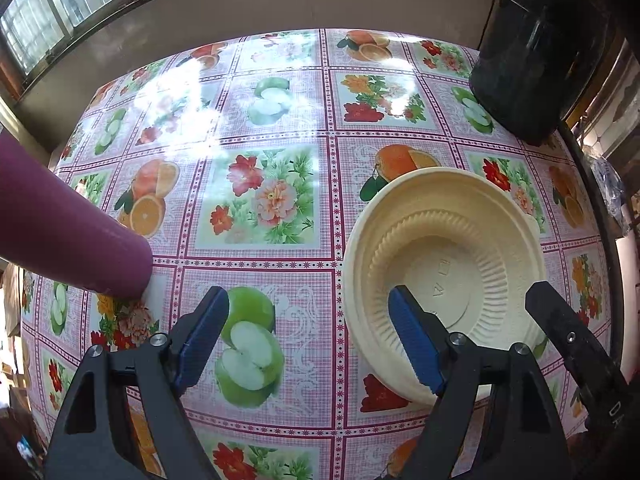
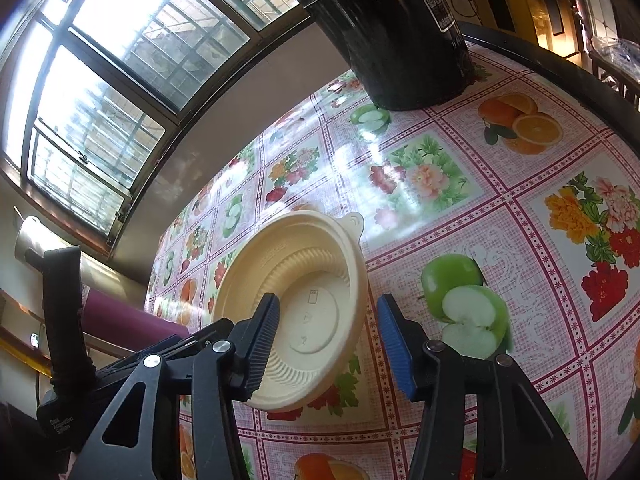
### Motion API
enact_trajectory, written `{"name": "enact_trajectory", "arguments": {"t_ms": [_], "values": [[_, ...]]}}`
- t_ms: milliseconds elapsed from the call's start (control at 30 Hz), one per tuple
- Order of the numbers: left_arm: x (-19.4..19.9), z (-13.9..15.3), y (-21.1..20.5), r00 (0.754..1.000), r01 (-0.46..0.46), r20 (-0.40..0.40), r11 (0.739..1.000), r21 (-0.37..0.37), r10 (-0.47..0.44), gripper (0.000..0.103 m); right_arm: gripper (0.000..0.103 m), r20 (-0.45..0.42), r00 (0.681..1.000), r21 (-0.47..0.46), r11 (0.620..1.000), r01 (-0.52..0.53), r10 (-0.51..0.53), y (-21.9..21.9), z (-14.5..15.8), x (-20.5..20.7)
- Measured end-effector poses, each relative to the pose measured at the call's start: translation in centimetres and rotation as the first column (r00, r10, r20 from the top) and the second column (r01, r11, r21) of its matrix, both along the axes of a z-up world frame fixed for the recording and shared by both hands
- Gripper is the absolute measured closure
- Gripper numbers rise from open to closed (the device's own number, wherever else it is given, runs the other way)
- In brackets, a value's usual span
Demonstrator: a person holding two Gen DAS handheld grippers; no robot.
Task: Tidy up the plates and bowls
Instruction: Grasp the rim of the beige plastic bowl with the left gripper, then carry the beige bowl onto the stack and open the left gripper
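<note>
A cream ribbed bowl (image 1: 444, 256) sits upright on the fruit-print tablecloth (image 1: 260, 200) at the right. My left gripper (image 1: 308, 340) is open and empty, its right finger over the bowl's near rim. In the right wrist view the bowl (image 2: 304, 300) lies between the fingers of my right gripper (image 2: 326, 344), which is open; the left finger hangs over the bowl's inside, the right finger stands outside the rim. No contact is clear.
A black cylindrical container (image 1: 540, 52) stands at the table's far right corner, also in the right wrist view (image 2: 400, 32). A maroon cylinder (image 1: 68, 240) lies at the left. Windows line the far wall. The dark table edge (image 2: 560, 64) runs along the right.
</note>
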State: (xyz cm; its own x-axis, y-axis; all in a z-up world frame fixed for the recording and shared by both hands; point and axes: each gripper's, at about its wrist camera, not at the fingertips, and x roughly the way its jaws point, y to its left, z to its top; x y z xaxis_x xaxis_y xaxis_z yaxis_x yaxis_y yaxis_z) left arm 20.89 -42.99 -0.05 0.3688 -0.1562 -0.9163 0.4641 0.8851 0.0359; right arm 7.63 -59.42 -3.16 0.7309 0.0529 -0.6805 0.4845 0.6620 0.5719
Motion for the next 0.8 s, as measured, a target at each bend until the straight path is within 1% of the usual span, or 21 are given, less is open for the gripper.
{"name": "enact_trajectory", "arguments": {"t_ms": [67,100,133,233,367,433,467,500,633,800], "values": [[-0.1,0.0,0.0,1.0,0.004,-0.003,1.0,-0.012,-0.004,0.021,0.054,-0.002,1.0,0.004,1.0,0.0,0.0,0.0,-0.2,0.0],[-0.2,0.0,0.0,1.0,0.006,0.003,1.0,-0.017,-0.005,0.025,0.055,-0.001,1.0,0.006,1.0,0.002,-0.002,-0.1,-0.2,0.0],[-0.2,0.1,0.0,1.0,0.009,0.009,1.0,-0.02,-0.009,0.035,0.055,-0.001,1.0,0.006,1.0,0.007,-0.007,-0.1,-0.3,0.0],[-0.2,-0.1,-0.1,1.0,0.011,0.001,1.0,-0.023,-0.011,0.05,0.061,-0.002,1.0,0.008,1.0,0.011,-0.011,-0.2,-0.4,-0.1],[-0.1,-0.5,-0.3,1.0,0.022,-0.02,0.999,-0.027,-0.023,0.063,0.072,-0.009,1.0,0.022,1.0,0.006,-0.006,-0.2,-0.7,0.0],[-0.2,-0.7,-0.5,0.999,0.03,-0.03,0.999,-0.032,-0.031,0.075,0.078,-0.017,1.0,0.024,1.0,0.011,-0.01,-0.2,-0.9,0.0],[-0.2,-0.7,-0.5,0.999,0.034,-0.033,0.999,-0.031,-0.035,0.076,0.084,-0.02,1.0,0.026,1.0,0.009,-0.009,-0.2,-1.0,0.1],[-0.3,-0.8,-0.6,0.999,0.037,-0.034,0.999,-0.029,-0.038,0.08,0.09,-0.023,1.0,0.025,1.0,0.008,-0.008,-0.2,-1.0,0.1],[-0.4,-0.8,-0.6,0.998,0.047,-0.049,0.998,-0.05,-0.049,0.089,0.091,-0.027,1.0,0.018,1.0,0.016,-0.015,0.0,-1.1,0.0],[-0.7,-0.8,-0.1,0.997,0.043,-0.057,0.997,-0.061,-0.047,0.089,0.091,-0.035,0.999,0.014,1.0,0.012,-0.012,0.2,-1.0,0.0]]}}
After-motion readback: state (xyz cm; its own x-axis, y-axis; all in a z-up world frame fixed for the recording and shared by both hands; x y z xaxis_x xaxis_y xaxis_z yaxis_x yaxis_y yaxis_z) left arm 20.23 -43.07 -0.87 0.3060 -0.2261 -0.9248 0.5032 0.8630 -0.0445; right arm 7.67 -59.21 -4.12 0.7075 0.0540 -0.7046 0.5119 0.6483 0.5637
